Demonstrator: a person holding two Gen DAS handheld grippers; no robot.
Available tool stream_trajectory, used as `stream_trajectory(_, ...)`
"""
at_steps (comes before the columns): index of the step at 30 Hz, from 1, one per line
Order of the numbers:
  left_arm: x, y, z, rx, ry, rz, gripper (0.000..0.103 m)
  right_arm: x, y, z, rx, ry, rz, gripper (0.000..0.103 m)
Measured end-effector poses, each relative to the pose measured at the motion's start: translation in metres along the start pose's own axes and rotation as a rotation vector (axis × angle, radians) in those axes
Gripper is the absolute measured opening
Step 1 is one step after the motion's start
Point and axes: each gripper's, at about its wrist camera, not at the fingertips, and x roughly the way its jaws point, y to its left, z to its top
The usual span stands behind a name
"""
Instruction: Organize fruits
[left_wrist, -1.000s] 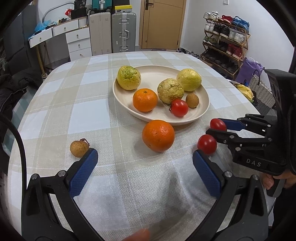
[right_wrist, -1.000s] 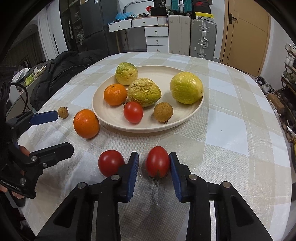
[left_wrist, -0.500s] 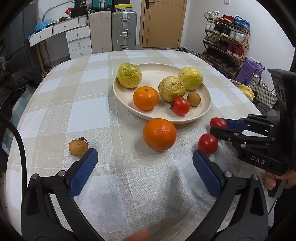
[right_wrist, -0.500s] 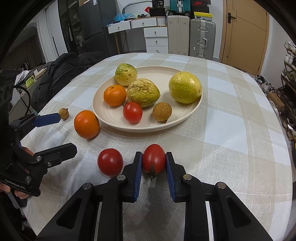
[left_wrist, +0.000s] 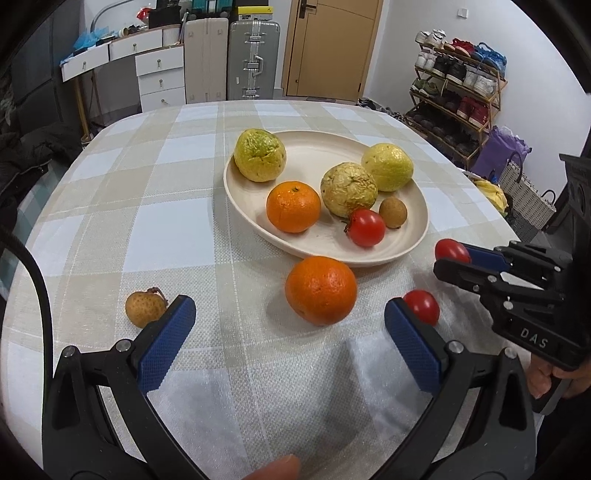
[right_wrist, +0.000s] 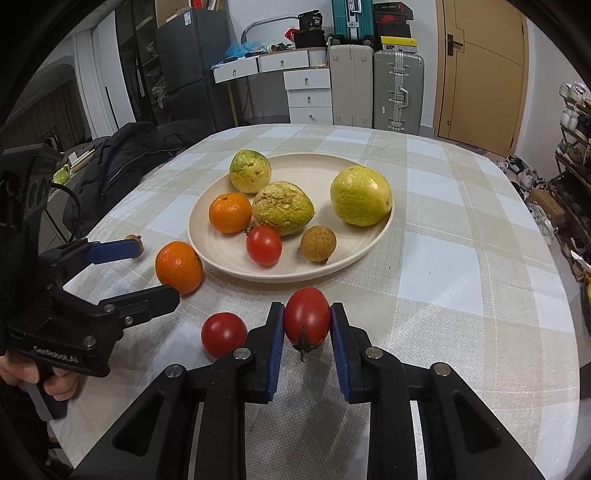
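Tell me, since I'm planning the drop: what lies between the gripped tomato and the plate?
Only bare checked tablecloth, seen in the right wrist view, separates the tomato in the right gripper from the plate.

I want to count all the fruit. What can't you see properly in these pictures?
- Small brown fruit: right wrist view, mostly hidden behind the left gripper's finger.
- Loose tomato: left wrist view, partly covered by a pad.
- Held tomato: left wrist view, half behind the right gripper.
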Motion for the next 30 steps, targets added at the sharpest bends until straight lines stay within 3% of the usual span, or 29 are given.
stream_trajectory(9,0.010,-0.009,0.004,0.047,0.013,-0.004,0.099,-0.003,-0.001,0.001,0.003,-0.007,0.008,0.025)
stream_trajectory(12,0.015,-0.014,0.005,0.069,0.026,-0.018,0.087,-0.003,-0.003,0.001,0.008,-0.005,0.009,0.025)
stream_trajectory(17,0.022,-0.018,0.006,0.086,0.059,-0.036,0.058,-0.002,-0.003,0.000,0.004,0.000,0.012,0.025)
stream_trajectory(22,0.018,-0.015,0.005,0.067,0.042,-0.063,0.038,0.002,-0.003,0.000,0.004,0.007,0.011,0.025)
stream_trajectory(30,0.011,-0.014,0.003,0.065,0.018,-0.079,0.038,0.002,-0.003,-0.001,0.001,0.008,0.012,0.025)
